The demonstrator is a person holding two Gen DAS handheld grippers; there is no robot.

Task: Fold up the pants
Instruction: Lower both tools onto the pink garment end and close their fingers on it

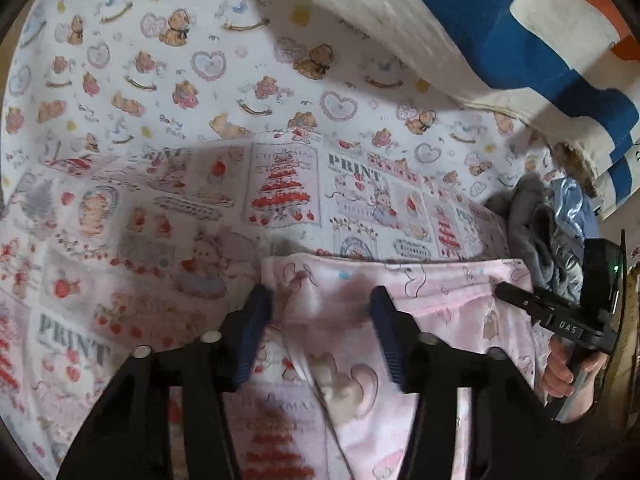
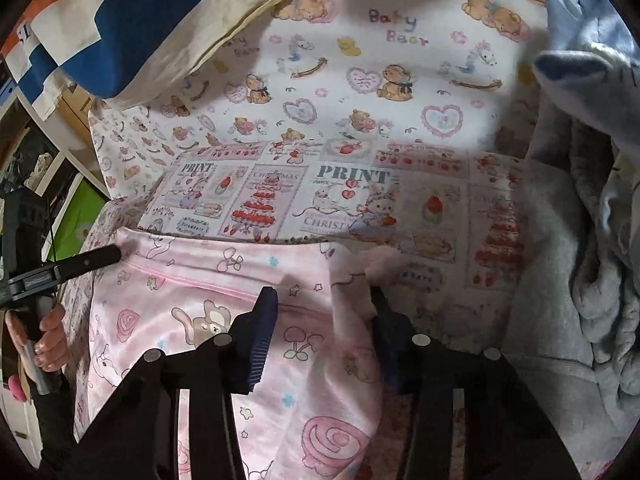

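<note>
Pink printed pants (image 1: 436, 304) lie on a patterned bed sheet (image 1: 160, 92); they also show in the right wrist view (image 2: 208, 300). My left gripper (image 1: 320, 304) is open, its fingers straddling the pants' left top corner. My right gripper (image 2: 324, 300) is open, its fingers astride the pants' right top corner. Its tip shows in the left wrist view (image 1: 516, 294) at the pants' right edge. The left gripper's tip shows in the right wrist view (image 2: 100, 258) at the pants' left edge.
A "PRINT" patterned cloth (image 2: 352, 196) lies under the pants. A blue, white and orange pillow (image 1: 520, 40) sits behind. Grey and light-blue clothes (image 2: 580, 240) are piled at the right. A shelf and green item (image 2: 76, 216) stand off the bed's left side.
</note>
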